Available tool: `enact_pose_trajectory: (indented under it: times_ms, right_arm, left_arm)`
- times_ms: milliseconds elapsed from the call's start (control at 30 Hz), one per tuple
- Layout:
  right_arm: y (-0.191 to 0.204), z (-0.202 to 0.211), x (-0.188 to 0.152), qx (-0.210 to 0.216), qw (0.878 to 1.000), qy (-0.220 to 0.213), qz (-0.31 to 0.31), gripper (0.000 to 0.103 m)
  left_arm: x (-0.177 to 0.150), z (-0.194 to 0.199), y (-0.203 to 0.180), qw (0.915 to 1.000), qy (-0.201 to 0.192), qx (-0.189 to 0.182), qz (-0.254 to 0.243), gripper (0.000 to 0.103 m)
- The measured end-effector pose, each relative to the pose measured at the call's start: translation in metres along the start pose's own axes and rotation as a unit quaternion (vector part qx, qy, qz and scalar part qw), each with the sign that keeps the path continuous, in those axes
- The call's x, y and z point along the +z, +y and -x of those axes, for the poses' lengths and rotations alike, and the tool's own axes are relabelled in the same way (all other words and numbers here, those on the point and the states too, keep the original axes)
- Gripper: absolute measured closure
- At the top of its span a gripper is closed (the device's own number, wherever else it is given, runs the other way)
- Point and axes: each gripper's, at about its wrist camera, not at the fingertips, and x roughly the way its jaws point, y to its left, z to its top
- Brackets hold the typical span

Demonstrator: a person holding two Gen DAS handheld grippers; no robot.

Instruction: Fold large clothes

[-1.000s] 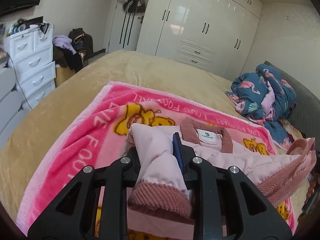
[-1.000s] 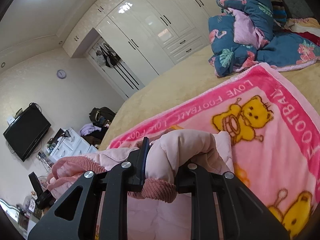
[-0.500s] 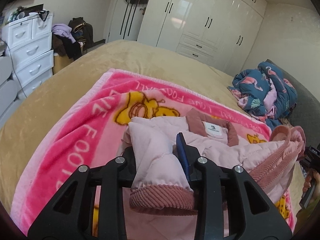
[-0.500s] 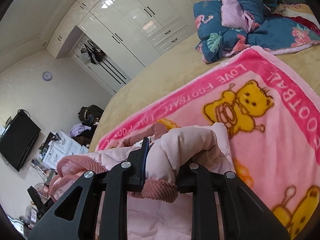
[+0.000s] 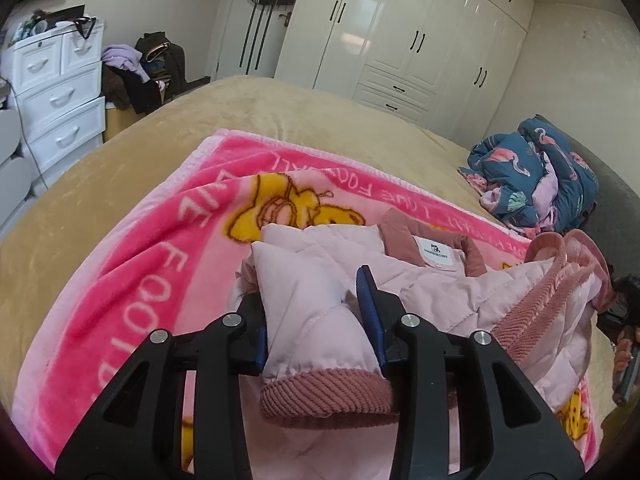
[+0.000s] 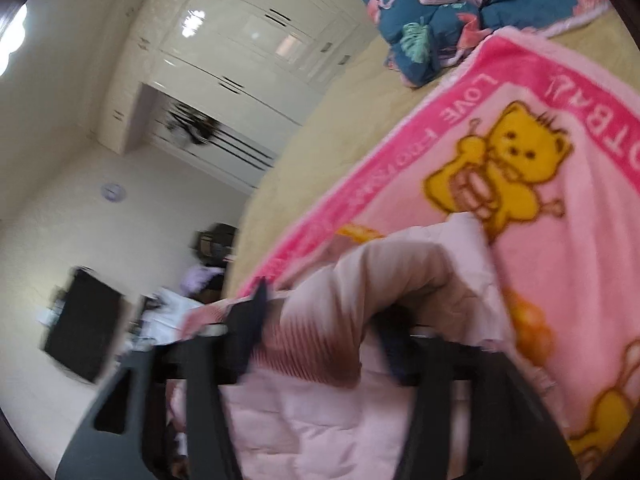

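A pale pink quilted jacket [image 5: 440, 292] with a dusty-rose collar lies on a pink bear-print blanket [image 5: 132, 280]. My left gripper [image 5: 310, 292] has one sleeve between its blue pads, ribbed cuff toward the camera. Its jaws are opening and the sleeve still fills the gap. At the right edge of this view the other sleeve [image 5: 560, 280] stands raised, with a hand on the other tool beside it. In the blurred right wrist view my right gripper [image 6: 324, 308] has its jaws opening wide. That sleeve [image 6: 380, 272] arches loosely between them over the blanket [image 6: 560, 260].
The blanket lies on a tan bed cover [image 5: 280, 112]. A crumpled blue flamingo quilt [image 5: 532, 176] sits at the head of the bed. White drawers [image 5: 60, 92] and a heap of clothes [image 5: 140, 68] stand beside the bed, and white wardrobes [image 5: 400, 40] beyond its far edge.
The right gripper's jaws sprang apart from the sleeve as it rolled and sank. The left gripper sank a little with its sleeve, and its jaws widened slightly.
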Motion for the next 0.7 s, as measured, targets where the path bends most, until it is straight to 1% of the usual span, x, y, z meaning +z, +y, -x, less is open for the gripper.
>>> enact_pose_trajectory:
  times_ms: [33,67,133,200,233,300,333,400,433,467,500,533,567,600,633,667,700]
  right_arm:
    - [0.002,0.004,0.000,0.004,1.000,-0.005,0.000,0.026]
    - [0.005,0.009,-0.001,-0.002,1.000,-0.016,0.007,0.020]
    - [0.010,0.018,-0.002,-0.001,0.999,-0.026,0.023,0.019]
    - [0.013,0.022,-0.008,-0.005,0.999,-0.025,0.036,0.018]
    - [0.016,0.022,-0.015,-0.012,0.999,-0.019,0.050,0.016]
    - [0.019,0.019,-0.029,-0.023,0.997,-0.007,0.075,0.016]
    - [0.020,0.014,-0.040,-0.035,0.995,0.007,0.094,0.016]
    - [0.020,0.003,-0.059,-0.049,0.991,0.031,0.120,0.016]
    - [0.020,-0.005,-0.070,-0.064,0.987,0.049,0.137,0.016]
    - [0.019,-0.010,-0.078,-0.077,0.984,0.058,0.149,0.016]
    - [0.017,-0.015,-0.086,-0.089,0.981,0.066,0.159,0.016]
    - [0.015,-0.020,-0.093,-0.099,0.978,0.072,0.166,0.016]
    - [0.012,-0.023,-0.098,-0.108,0.977,0.074,0.170,0.016]
    - [0.010,-0.025,-0.102,-0.112,0.976,0.074,0.171,0.016]
    - [0.007,-0.026,-0.105,-0.114,0.976,0.073,0.170,0.016]
    - [0.004,-0.025,-0.107,-0.113,0.977,0.069,0.164,0.016]
    - [0.002,-0.023,-0.108,-0.110,0.979,0.067,0.159,0.016]
  left_arm:
    - [0.000,0.000,0.000,1.0000,0.000,0.001,0.000,0.074]
    - [-0.001,0.000,-0.001,1.0000,-0.001,0.002,-0.002,0.074]
    - [-0.002,-0.001,-0.001,1.0000,-0.001,0.000,-0.003,0.073]
    - [-0.003,-0.002,-0.002,1.0000,-0.001,-0.003,-0.003,0.069]
    - [-0.003,-0.003,-0.003,1.0000,0.000,-0.003,-0.005,0.067]
    - [-0.004,-0.004,-0.006,1.0000,0.000,-0.002,-0.009,0.067]
    - [-0.004,-0.004,-0.008,0.9999,-0.001,0.001,-0.012,0.067]
    - [-0.004,-0.002,-0.009,0.9999,-0.005,0.001,-0.013,0.063]
    - [-0.004,-0.001,-0.010,0.9999,-0.005,-0.002,-0.011,0.059]
    - [-0.003,0.000,-0.012,0.9999,-0.006,-0.005,-0.011,0.051]
    - [-0.002,0.002,-0.014,0.9999,-0.007,-0.010,-0.012,0.046]
    - [-0.001,0.005,-0.018,0.9997,-0.011,-0.015,-0.015,0.035]
    - [0.000,0.009,-0.021,0.9996,-0.017,-0.014,-0.020,0.031]
    - [0.001,0.013,-0.025,0.9993,-0.022,-0.011,-0.026,0.028]
    - [0.002,0.017,-0.031,0.9989,-0.030,-0.004,-0.035,0.020]
    - [0.003,0.022,-0.036,0.9982,-0.040,0.001,-0.046,0.014]
    - [0.004,0.026,-0.041,0.9975,-0.046,0.001,-0.054,0.012]
